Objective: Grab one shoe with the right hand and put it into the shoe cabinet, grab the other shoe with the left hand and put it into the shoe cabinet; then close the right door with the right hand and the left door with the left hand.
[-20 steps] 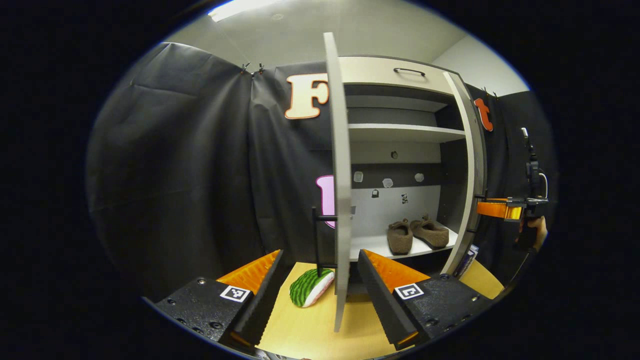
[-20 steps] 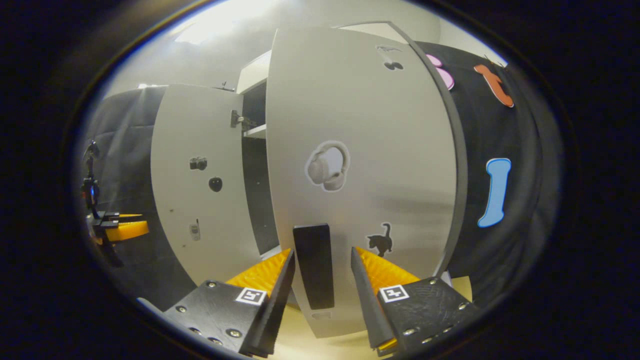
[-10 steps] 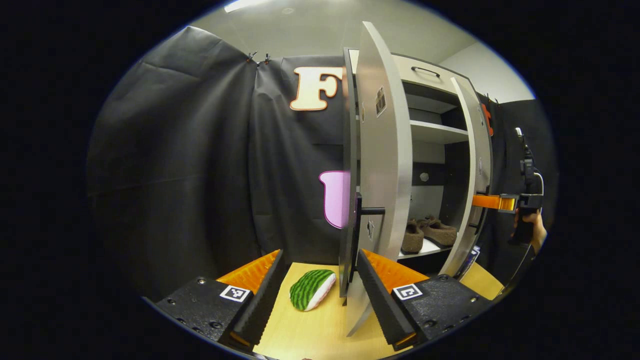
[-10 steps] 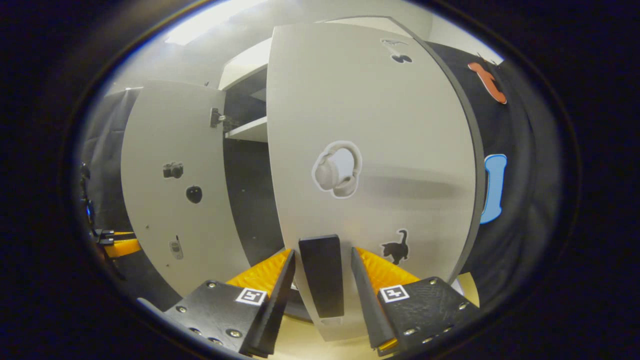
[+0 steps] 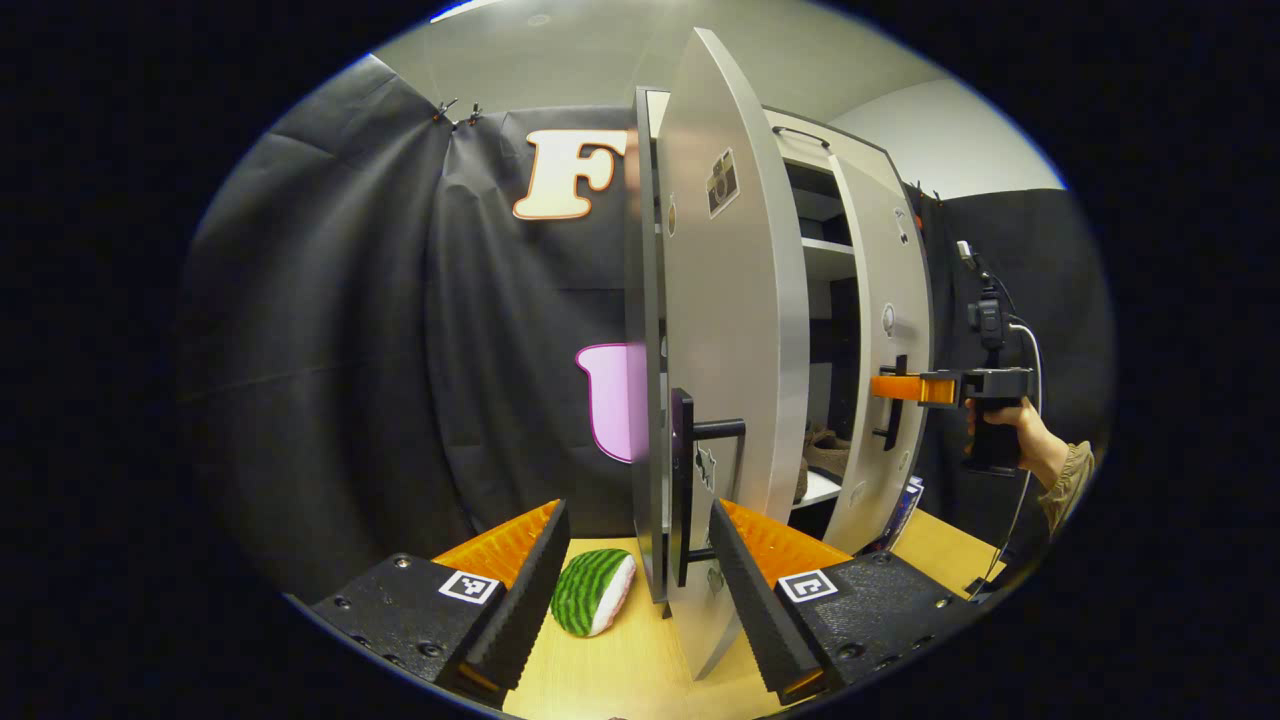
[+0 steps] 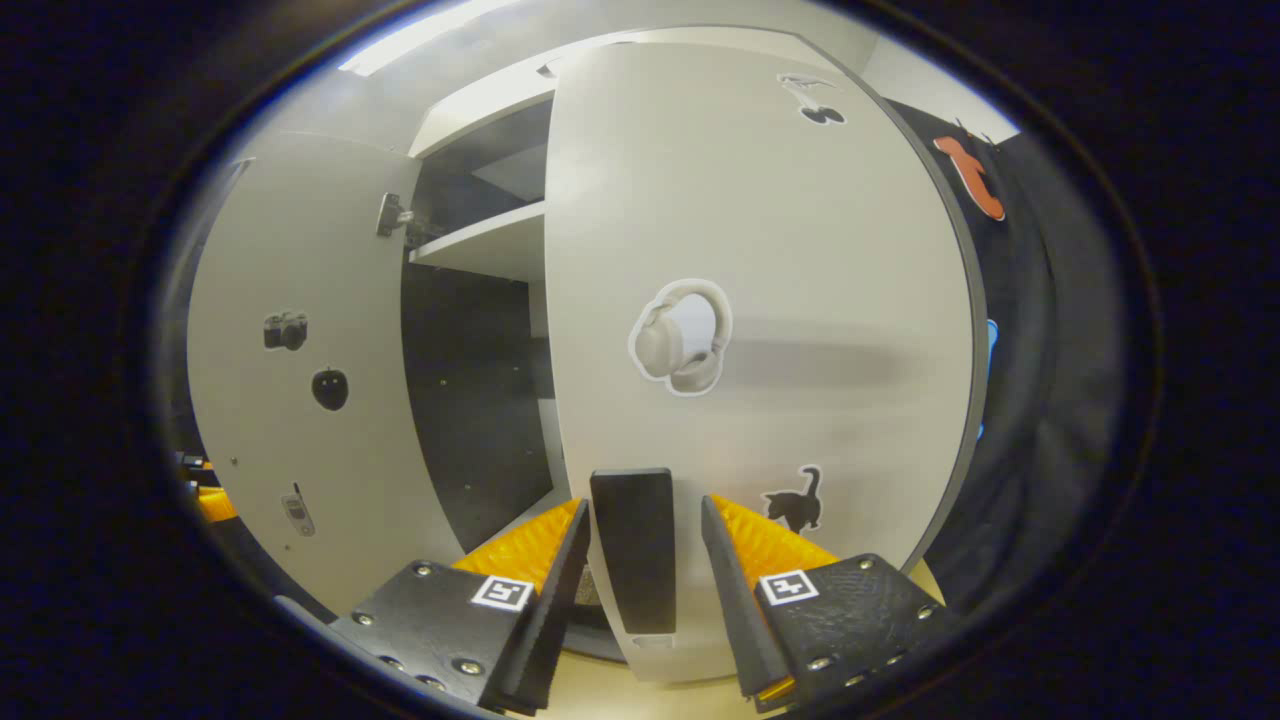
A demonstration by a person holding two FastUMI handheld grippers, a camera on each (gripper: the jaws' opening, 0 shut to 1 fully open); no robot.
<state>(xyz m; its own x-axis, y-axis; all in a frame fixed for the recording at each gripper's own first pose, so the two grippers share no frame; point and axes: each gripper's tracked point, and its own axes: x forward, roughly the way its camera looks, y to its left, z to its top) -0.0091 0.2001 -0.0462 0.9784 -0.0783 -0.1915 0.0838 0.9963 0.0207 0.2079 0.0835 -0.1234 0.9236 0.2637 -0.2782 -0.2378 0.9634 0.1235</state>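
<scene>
I see a watermelon slice toy (image 5: 592, 590) lying on the light wooden desk (image 5: 620, 670), green rind up, pale face turned right. Behind it hangs the black cloth wall (image 5: 330, 350), clipped at the top. A pale ceiling (image 5: 600, 60) with a light strip (image 6: 430, 45) runs above.

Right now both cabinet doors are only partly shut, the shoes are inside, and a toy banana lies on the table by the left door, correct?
Not quite: it is a watermelon slice, not a banana, seen in the left gripper view on the table beside the left door. The rest holds: both doors partly shut, the shoes inside.
</scene>
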